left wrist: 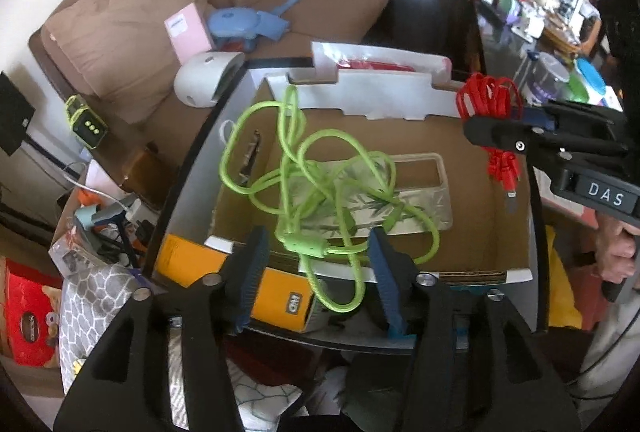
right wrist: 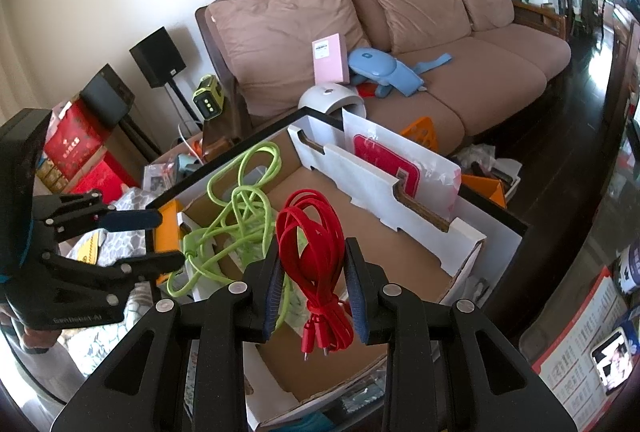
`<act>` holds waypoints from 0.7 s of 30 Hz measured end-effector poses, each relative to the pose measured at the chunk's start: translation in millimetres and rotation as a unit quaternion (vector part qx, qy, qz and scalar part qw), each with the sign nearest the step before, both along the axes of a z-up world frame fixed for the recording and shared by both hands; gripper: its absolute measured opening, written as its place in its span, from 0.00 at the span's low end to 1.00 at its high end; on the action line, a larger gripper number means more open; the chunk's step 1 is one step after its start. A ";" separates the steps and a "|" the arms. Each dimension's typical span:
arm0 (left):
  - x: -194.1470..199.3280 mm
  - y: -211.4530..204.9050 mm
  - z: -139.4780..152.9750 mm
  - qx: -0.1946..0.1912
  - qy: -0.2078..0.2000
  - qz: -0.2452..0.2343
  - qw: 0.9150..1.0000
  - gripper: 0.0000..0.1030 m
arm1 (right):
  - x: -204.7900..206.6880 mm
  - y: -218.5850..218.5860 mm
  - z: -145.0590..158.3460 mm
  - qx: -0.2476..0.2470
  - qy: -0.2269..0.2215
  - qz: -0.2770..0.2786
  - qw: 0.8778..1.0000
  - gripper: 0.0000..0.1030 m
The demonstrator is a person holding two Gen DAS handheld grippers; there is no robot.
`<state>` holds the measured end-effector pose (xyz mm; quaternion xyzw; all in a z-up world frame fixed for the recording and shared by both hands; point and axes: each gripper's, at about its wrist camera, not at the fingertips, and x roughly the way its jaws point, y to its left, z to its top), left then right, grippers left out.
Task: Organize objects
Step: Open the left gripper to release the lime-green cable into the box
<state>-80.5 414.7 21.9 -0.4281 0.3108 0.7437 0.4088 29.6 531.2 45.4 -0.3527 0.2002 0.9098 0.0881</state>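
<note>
Red cable (right wrist: 316,264) clamped in right tool (right wrist: 314,296) above box (right wrist: 460,244).

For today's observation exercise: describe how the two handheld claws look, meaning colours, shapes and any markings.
Both claws, the left claw and the right claw, are matte black plastic with triangular cut-outs, silver round pivot pins and ribbed dark blue pads. The right one carries a label reading "DAS"; the left one's body has small pale lettering, too blurred to read.
</note>
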 end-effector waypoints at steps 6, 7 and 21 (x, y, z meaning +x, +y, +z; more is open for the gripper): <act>1.3 11.1 -23.3 -0.040 -0.013 -0.014 0.999 0.57 | 0.7 2.1 -0.2 -0.003 0.001 -0.004 1.000 0.28; 0.3 12.6 -26.6 -0.045 -0.014 -0.011 0.999 0.57 | 0.4 2.5 0.0 -0.003 0.001 -0.004 1.000 0.28; -11.1 21.9 -36.7 -0.034 -0.015 0.023 0.999 0.31 | 1.5 3.1 1.2 -0.004 0.000 -0.006 1.000 0.28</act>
